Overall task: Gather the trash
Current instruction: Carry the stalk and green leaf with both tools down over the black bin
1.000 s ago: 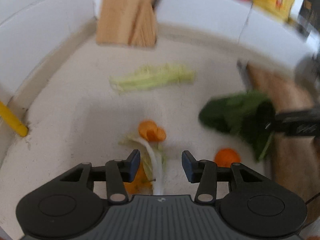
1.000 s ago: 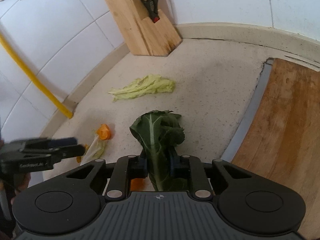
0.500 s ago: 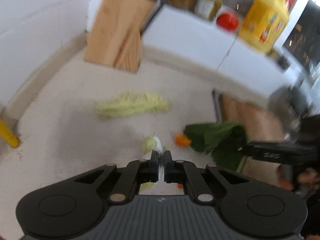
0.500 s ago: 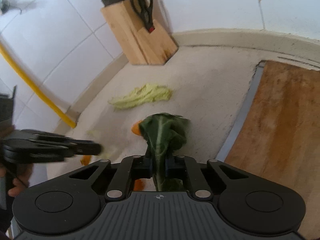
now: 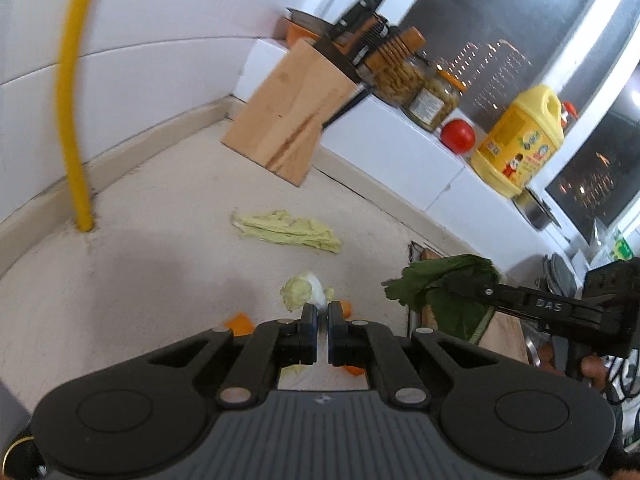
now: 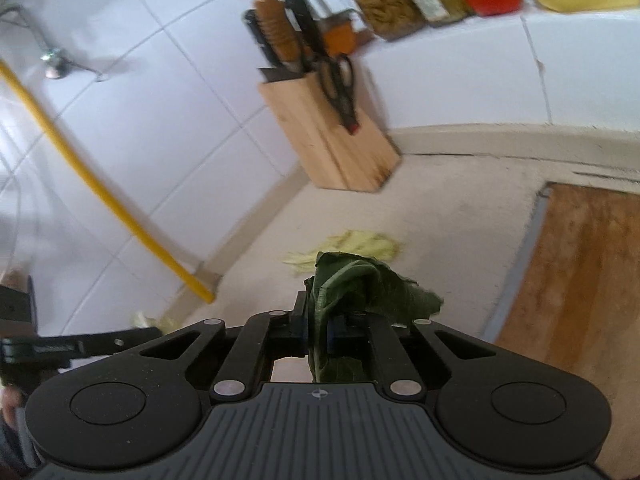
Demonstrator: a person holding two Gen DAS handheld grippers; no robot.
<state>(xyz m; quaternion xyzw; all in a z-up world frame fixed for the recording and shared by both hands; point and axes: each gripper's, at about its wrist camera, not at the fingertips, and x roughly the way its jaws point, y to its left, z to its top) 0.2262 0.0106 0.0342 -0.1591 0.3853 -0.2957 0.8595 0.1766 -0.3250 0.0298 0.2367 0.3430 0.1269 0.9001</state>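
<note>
My left gripper (image 5: pixel 323 320) is shut on a pale cabbage scrap with a white stem (image 5: pixel 302 292), lifted off the speckled counter (image 5: pixel 160 272). Orange carrot pieces (image 5: pixel 240 324) lie below it. My right gripper (image 6: pixel 317 320) is shut on a dark green leaf (image 6: pixel 360 292), held above the counter. In the left wrist view that leaf (image 5: pixel 440 292) hangs at the right from the right gripper (image 5: pixel 456 288). A pale green leaf (image 5: pixel 286 232) lies flat on the counter further back. The left gripper (image 6: pixel 156 332) shows at the left edge of the right wrist view.
A wooden knife block (image 5: pixel 288 120) stands in the back corner. A yellow pipe (image 5: pixel 70 120) runs down the tiled wall. A wooden cutting board (image 6: pixel 580 280) lies at the right. Jars (image 5: pixel 400 76), a tomato (image 5: pixel 458 136) and a yellow oil bottle (image 5: pixel 520 136) sit on the ledge.
The left jaws closed on the pale scrap, then rose and rolled with it. The right gripper lifted the dark leaf off the counter.
</note>
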